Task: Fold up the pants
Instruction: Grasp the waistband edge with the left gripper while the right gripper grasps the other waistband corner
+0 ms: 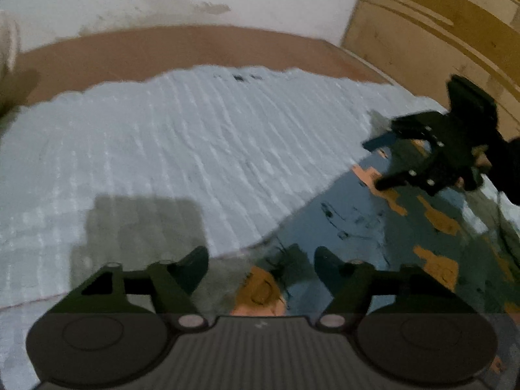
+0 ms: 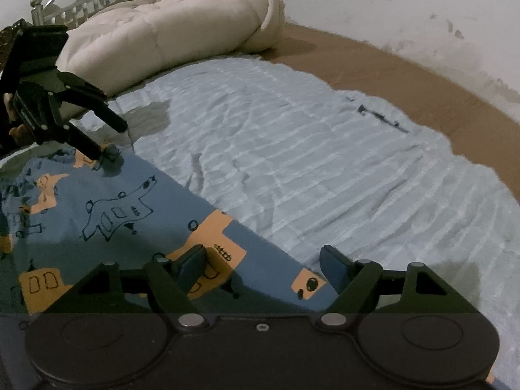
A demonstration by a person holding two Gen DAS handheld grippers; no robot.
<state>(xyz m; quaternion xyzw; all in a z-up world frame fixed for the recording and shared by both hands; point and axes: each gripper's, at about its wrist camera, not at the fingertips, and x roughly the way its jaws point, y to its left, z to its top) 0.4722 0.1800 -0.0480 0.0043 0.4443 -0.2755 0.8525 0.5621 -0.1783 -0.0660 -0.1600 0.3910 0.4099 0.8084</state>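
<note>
Brown bed surface (image 2: 373,61) runs along a stained white wall (image 2: 390,0); all places below given relative to the pale blue ribbed blanket (image 2: 292,149) spread on it. Beyond the blanket's far left corner, touching its edge: a bulky cream duvet (image 2: 175,26), rolled, with a metal bedframe (image 2: 74,9) behind it. Wooden panel (image 1: 438,22) stands past the blanket's far right corner in the left wrist view. Pants (image 2: 107,214), blue with orange patches and black line drawings, lie flat along the blanket's near edge, on top of it. Right gripper (image 2: 263,266) low over the pants' edge where cloth meets blanket, jaws standing wide, cloth under the gap, pads not pressing. Left gripper (image 1: 261,265) at the pants' other end, jaws parted, hem below the gap, no grip seen; view blurred.
</note>
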